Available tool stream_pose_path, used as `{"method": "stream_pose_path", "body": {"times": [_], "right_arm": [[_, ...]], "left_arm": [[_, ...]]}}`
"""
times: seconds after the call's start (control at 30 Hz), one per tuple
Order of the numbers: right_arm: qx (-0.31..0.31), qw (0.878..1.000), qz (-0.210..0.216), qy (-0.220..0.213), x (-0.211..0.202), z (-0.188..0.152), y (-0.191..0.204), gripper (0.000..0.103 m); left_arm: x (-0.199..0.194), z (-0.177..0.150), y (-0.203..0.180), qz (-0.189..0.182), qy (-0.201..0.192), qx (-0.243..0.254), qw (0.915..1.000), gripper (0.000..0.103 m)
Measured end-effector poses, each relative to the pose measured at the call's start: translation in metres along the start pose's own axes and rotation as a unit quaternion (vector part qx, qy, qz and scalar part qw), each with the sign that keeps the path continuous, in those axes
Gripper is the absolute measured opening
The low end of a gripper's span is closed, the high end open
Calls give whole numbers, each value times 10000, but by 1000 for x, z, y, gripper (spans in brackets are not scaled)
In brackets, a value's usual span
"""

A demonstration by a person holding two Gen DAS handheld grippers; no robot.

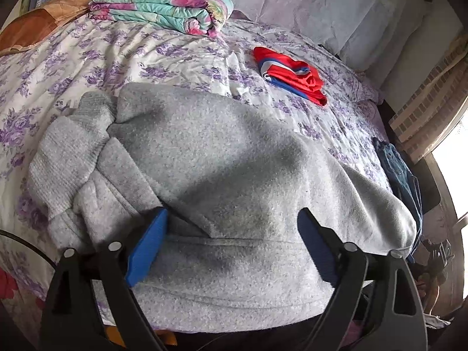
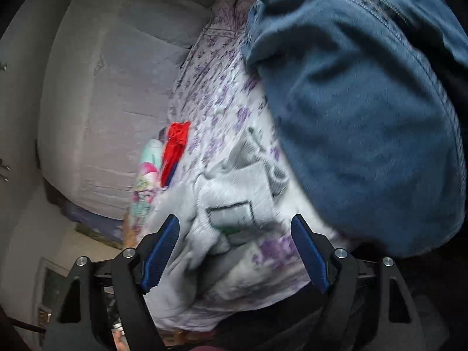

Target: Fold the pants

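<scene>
Grey fleece pants (image 1: pixel 222 169) lie folded on the flowered bedsheet (image 1: pixel 87 58), filling the middle of the left wrist view; their ribbed cuffs (image 1: pixel 67 146) are at the left. My left gripper (image 1: pixel 232 219) is open, its blue pads (image 1: pixel 146 248) on either side of the pants' near edge. In the blurred right wrist view the grey pants (image 2: pixel 234 204) lie ahead of my open, empty right gripper (image 2: pixel 234 228), beside blue denim pants (image 2: pixel 365 117) at the right.
A folded red and blue garment (image 1: pixel 289 73) lies farther back on the bed; it also shows in the right wrist view (image 2: pixel 175 146). A folded flowered quilt (image 1: pixel 163 8) sits at the back left. The blue denim (image 1: pixel 400 175) lies at the bed's right edge. A padded headboard (image 2: pixel 102 87) stands behind.
</scene>
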State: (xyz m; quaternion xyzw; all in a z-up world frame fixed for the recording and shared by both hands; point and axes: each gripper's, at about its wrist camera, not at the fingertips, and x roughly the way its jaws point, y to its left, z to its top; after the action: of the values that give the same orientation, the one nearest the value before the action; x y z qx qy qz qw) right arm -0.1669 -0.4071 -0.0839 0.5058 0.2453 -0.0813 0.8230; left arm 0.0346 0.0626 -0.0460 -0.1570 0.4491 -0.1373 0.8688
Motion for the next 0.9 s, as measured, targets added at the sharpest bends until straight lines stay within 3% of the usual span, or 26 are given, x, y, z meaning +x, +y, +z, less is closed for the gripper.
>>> {"method": "stream_pose_path", "body": {"times": [0.03, 0.07, 0.17, 0.23, 0.27, 0.33, 0.4, 0.47, 0.5, 0.53, 0.6, 0.67, 0.7, 0.73, 0.77, 0.8, 0.83, 0.87, 0.9], "right_arm": [[-209, 9997, -92, 97, 6, 0, 7, 73], [-605, 9971, -444, 115, 17, -1, 17, 61], [-1391, 9866, -850, 94, 30, 5, 33, 19], [-1865, 9786, -851, -175, 18, 10, 50, 16], [-2326, 9688, -746, -418, 7, 12, 70, 15], [-3207, 9417, -611, -817, -15, 10, 108, 15], [-3419, 9325, -887, -756, -16, 15, 114, 16], [-2871, 9403, -1829, 20, 17, 34, 81, 22], [-2580, 9354, -2378, 440, 37, 38, 58, 33], [-2459, 9329, -2569, 569, 44, 37, 46, 38], [-2723, 9191, -2834, 283, 35, 31, 54, 43], [-3127, 8857, -3370, -656, 13, 29, 86, 52], [-3221, 8791, -3353, -1051, 0, 28, 103, 63], [-3252, 8840, -3104, -1279, -7, 28, 118, 65], [-3319, 9051, -2406, -1130, -2, 28, 136, 66], [-3410, 9195, -1801, -764, 6, 25, 146, 65], [-3514, 9253, -1386, -348, 20, 19, 154, 65], [-3671, 9220, -1226, 101, 45, 10, 161, 65], [-3803, 9137, -1356, 454, 68, 3, 160, 65]], "left_arm": [[1, 0, -2, 28, 2, 26, 10000, 90], [1, 0, -3, 57, 3, 53, 10000, 90], [2, 0, -4, 80, 6, 79, 9999, 90], [1, 0, -3, 24, 5, 37, 10000, 90], [1, 0, -2, -1, 4, 24, 10000, 90], [0, -1, -1, 9, 1, 25, 10000, 89], [-1, -2, -1, 81, 1, 59, 10000, 88], [-3, -5, -2, 205, -3, 149, 9997, 88], [-4, -8, -3, 263, -10, 227, 9994, 87], [-5, -10, -3, 311, -11, 274, 9991, 86], [-8, -14, -5, 399, 16, 374, 9985, 86], [-15, -19, -8, 534, 48, 493, 9973, 86], [-22, -21, -13, 534, 41, 582, 9969, 86], [-28, -23, -18, 485, 4, 658, 9967, 87], [-33, -23, -24, 431, -44, 760, 9962, 87], [-38, -25, -33, 405, -110, 951, 9946, 88], [-37, -26, -39, 517, -135, 1081, 9927, 88], [-31, -28, -43, 807, -110, 1203, 9894, 88], [-22, -30, -42, 1005, -13, 1199, 9877, 88]]}}
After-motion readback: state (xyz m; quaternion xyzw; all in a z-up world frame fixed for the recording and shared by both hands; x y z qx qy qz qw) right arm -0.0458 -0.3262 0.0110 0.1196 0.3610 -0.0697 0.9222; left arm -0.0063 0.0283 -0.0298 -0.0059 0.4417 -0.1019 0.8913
